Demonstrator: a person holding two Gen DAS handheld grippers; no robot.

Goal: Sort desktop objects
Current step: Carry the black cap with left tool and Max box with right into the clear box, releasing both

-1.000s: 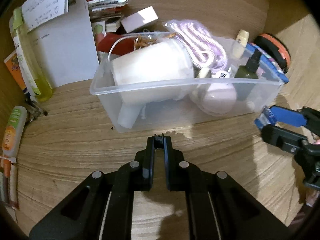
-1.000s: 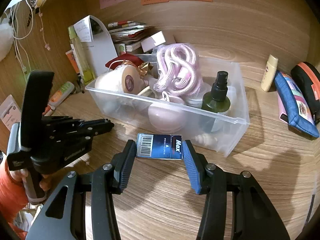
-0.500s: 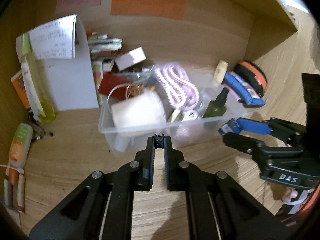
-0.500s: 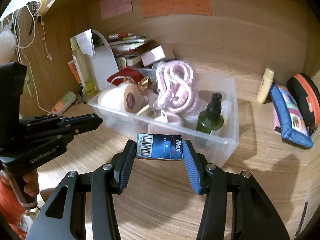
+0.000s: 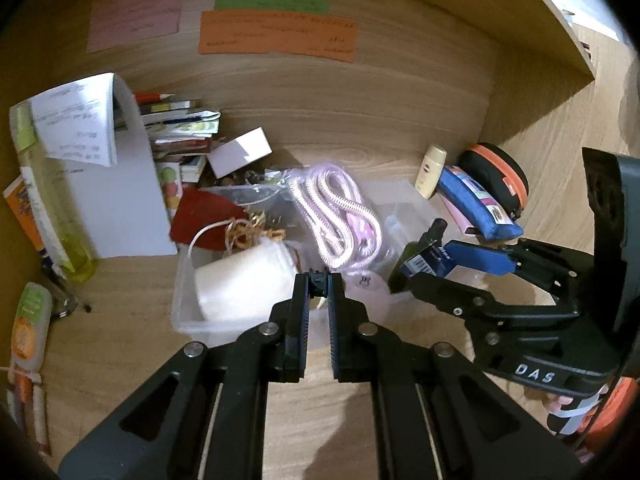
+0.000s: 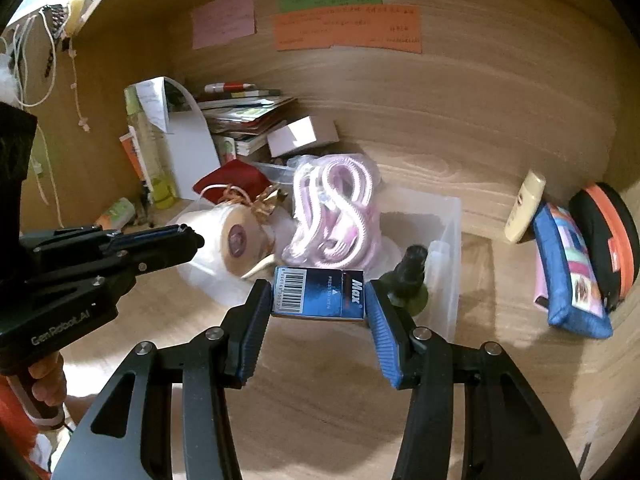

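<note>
Presently catalogued: right gripper [image 6: 319, 304], blue-padded fingers [image 6: 256, 312] clamped on the two short ends of a small dark-blue "Max" box with barcode [image 6: 318, 295], held crosswise above the wooden desktop [image 6: 320, 380]. Left gripper [image 5: 319, 280], tips together, nothing between them; it shows also at the right gripper's left side [image 6: 176, 236], apart from the box. Just ahead of both tools: clear plastic bin [image 6: 450, 276], its near rim below and beyond the held box. Contents: white tape roll [image 6: 232, 240] ahead-left of the right tool, bagged pink-and-white coiled cord [image 6: 336, 208] straight ahead, dark green spray bottle [image 6: 408, 280] just beside the right finger. Red pouch [image 6: 232, 180] against the bin's far-left edge. Farther ahead-left: stacked booklets [image 6: 248, 116], small white carton [image 6: 300, 136], standing white sheet [image 6: 188, 152], yellow-green bottle [image 6: 156, 168]. Far right, near the side wall: cream tube [image 6: 526, 208], blue pencil case [image 6: 568, 268], black-and-orange case [image 6: 608, 236]. Open desktop lies beneath both tools and right of the bin up to the pencil case. Back panel [image 6: 460, 92] closes the space ahead.
</note>
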